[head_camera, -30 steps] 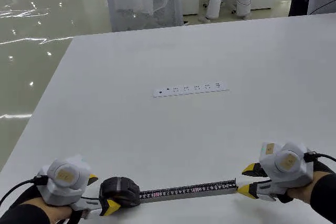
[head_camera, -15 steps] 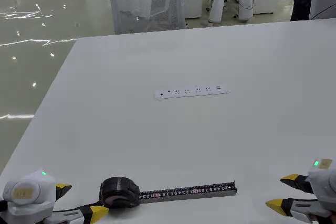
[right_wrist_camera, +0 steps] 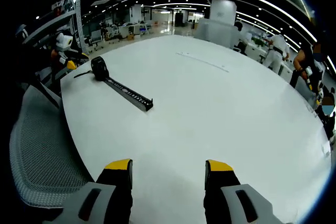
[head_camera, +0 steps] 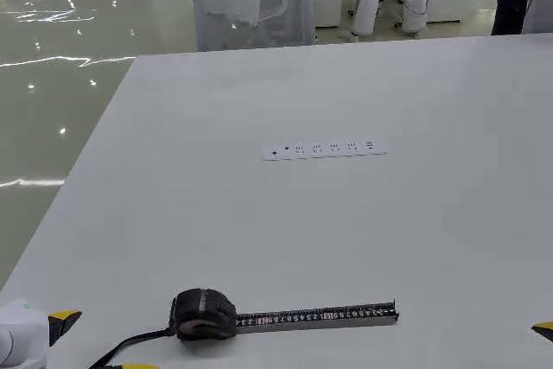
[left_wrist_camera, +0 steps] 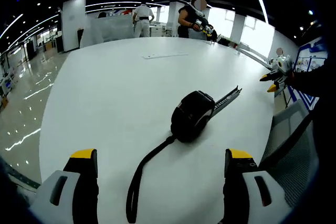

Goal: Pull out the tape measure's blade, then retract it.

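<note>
Tape measure lying on the table with its blade out, both grippers open and off it.

The tape measure (head_camera: pixel 203 314) sat near the front edge of the white table (head_camera: pixel 259 213), its blade (head_camera: pixel 320 315) stretched flat along that edge toward the right. The left gripper (left_wrist_camera: pixel 161 154), jaws wide and empty, faced it straight on and was the nearer one, with the strap (left_wrist_camera: pixel 144 174) trailing toward it. The right gripper (right_wrist_camera: pixel 168 165), also spread and empty, was well apart from the blade's tip.
</note>
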Available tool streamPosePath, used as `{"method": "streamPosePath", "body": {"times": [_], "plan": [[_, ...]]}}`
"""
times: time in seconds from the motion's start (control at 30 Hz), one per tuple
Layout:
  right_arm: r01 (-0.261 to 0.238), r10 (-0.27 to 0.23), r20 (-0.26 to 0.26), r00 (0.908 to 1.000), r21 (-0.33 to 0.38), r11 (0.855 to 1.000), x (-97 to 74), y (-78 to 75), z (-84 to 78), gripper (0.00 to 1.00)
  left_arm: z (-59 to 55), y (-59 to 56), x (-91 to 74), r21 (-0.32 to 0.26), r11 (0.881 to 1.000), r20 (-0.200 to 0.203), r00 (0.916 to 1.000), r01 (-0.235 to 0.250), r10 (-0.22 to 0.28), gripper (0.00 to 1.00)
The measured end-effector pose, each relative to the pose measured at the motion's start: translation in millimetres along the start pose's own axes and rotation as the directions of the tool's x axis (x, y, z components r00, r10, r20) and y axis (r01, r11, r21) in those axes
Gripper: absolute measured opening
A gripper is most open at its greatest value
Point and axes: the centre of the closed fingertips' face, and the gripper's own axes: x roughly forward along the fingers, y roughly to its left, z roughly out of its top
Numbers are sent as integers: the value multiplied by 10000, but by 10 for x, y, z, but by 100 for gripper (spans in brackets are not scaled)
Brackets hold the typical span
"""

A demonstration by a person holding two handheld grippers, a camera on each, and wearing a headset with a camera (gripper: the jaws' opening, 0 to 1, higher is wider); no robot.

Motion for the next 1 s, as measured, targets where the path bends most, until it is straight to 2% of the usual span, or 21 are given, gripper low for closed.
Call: {"method": "streamPosePath", "body": {"times": [0.13,0.23,0.33,0.37,0.43,0.47,0.53,0.63,0.83,1.0], "plan": [[-7,7,296,9996,-14,10000,-37,36,70,62,-82,-15,-77,457,9989,-232,9997,93,-82,99],[44,-39,349,9994,-156,9999,-82,52,53,69,-117,-7,-125,498,9987,-330,9994,100,-84,99],[-59,60,31,10000,-291,9996,-117,85,-40,86,-108,23,-174,676,9977,-273,9996,-53,71,99],[-11,14,59,10000,-491,9988,-139,66,-52,92,-95,1,-190,666,9978,-191,9998,28,-15,99],[52,-46,124,9999,-487,9988,-165,26,-66,98,-104,-18,-198,729,9973,-224,9997,47,-31,99],[31,-23,213,9998,-361,9993,-194,1,-64,99,-130,-27,-201,851,9964,-368,9993,-2,33,99],[-53,54,224,9997,-18,10000,-226,-36,-71,99,-132,-82,-203,789,9967,-345,9993,187,-160,99],[66,-62,192,9998,-236,9997,-252,-66,-74,99,-133,-94,-200,870,9961,-365,9993,129,-97,99],[-101,114,257,9996,-521,9986,-310,-22,-101,99,-134,-102,-224,885,9960,-362,9993,103,-72,99],[-150,164,258,9995,-560,9983,-315,-16,-167,99,-65,-49,-272,938,9956,-164,9998,-66,82,99]]}}
